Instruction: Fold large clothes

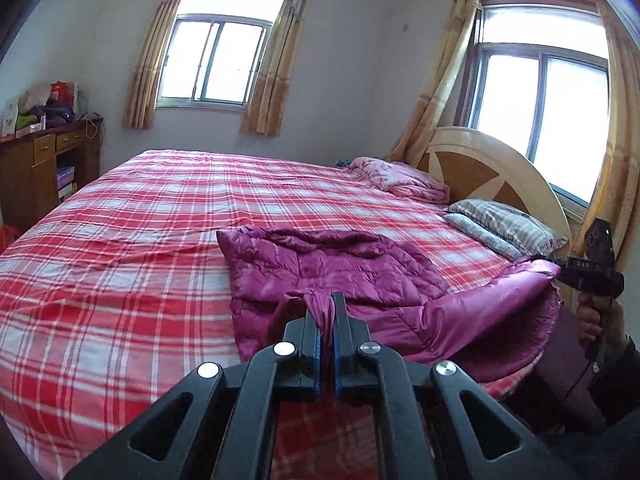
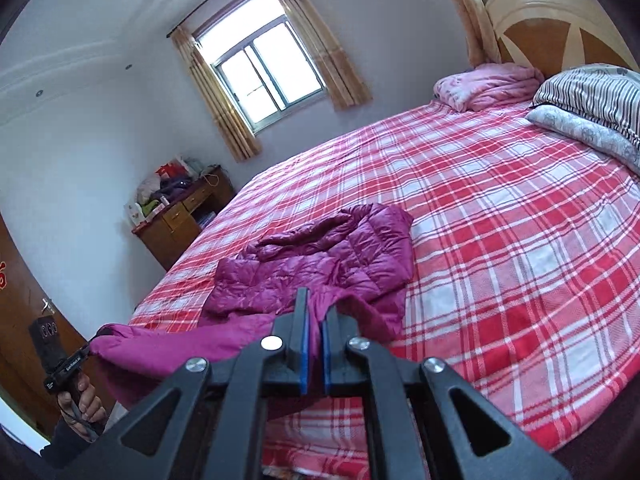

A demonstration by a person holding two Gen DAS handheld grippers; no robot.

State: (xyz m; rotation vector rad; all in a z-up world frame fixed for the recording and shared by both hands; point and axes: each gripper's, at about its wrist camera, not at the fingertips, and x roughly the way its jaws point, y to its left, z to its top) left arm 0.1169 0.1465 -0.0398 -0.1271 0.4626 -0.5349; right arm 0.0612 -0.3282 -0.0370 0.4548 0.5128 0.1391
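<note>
With both the left gripper (image 1: 326, 312) and the right gripper (image 2: 316, 308) clamped on the hem of the shiny magenta quilted down jacket (image 1: 320, 264), which lies on the red-and-white plaid bed (image 1: 120, 240), the slick fabric may slip from the jaws if pulled unevenly.

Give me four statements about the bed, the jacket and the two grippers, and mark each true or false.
1. Both the left gripper and the right gripper pinch the purple jacket. True.
2. The bedsheet is plain blue. False: it is red and white plaid.
3. The striped pillow lies by the headboard. True.
4. The jacket lies fully flat on the bed. False: its near edge is lifted between the grippers.
</note>
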